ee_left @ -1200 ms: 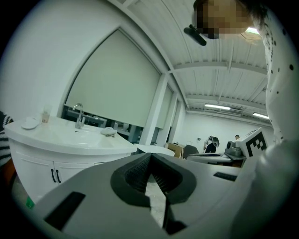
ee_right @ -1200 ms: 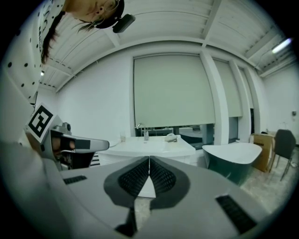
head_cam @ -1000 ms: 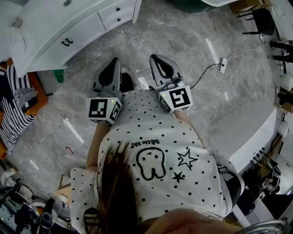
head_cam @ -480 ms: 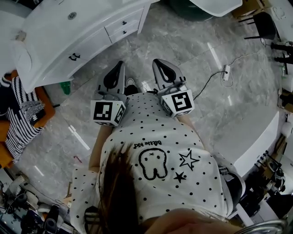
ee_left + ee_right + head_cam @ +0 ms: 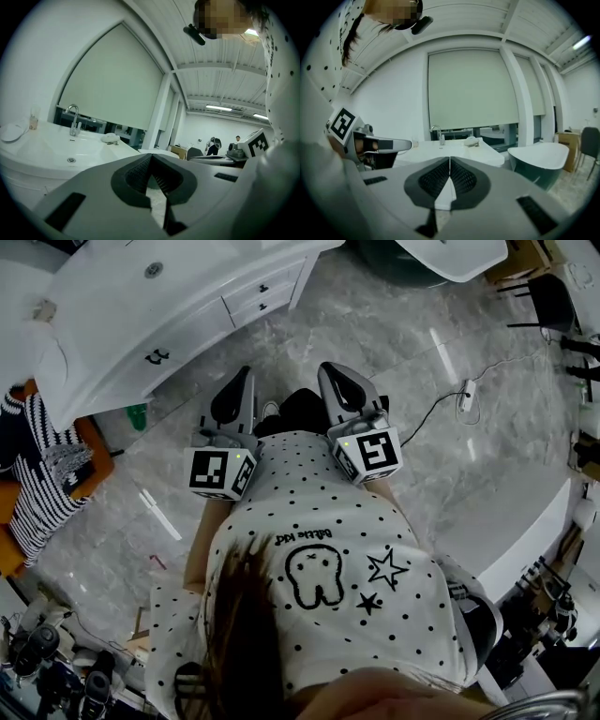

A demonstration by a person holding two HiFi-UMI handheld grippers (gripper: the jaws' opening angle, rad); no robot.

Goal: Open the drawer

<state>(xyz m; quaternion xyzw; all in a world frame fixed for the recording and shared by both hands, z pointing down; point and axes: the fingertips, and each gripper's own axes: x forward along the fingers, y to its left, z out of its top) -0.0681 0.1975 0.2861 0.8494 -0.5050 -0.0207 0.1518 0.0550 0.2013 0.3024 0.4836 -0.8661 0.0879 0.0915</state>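
Drawer (image 5: 173, 345): a wide white front with a dark handle, set in the white vanity (image 5: 103, 320) at the upper left of the head view, shut flush. Two small drawers (image 5: 262, 294) are stacked to its right, also shut.

Left gripper (image 5: 246, 374) and right gripper (image 5: 328, 368) are held side by side at the person's waist. Tips point toward the vanity, apart from it, over the grey marble floor (image 5: 394, 343). Both are clenched, pads together, nothing between them.

Striped cloth (image 5: 37, 474) lies on an orange seat (image 5: 89, 442) at far left. Power strip (image 5: 466, 395) lies on the floor to the right.
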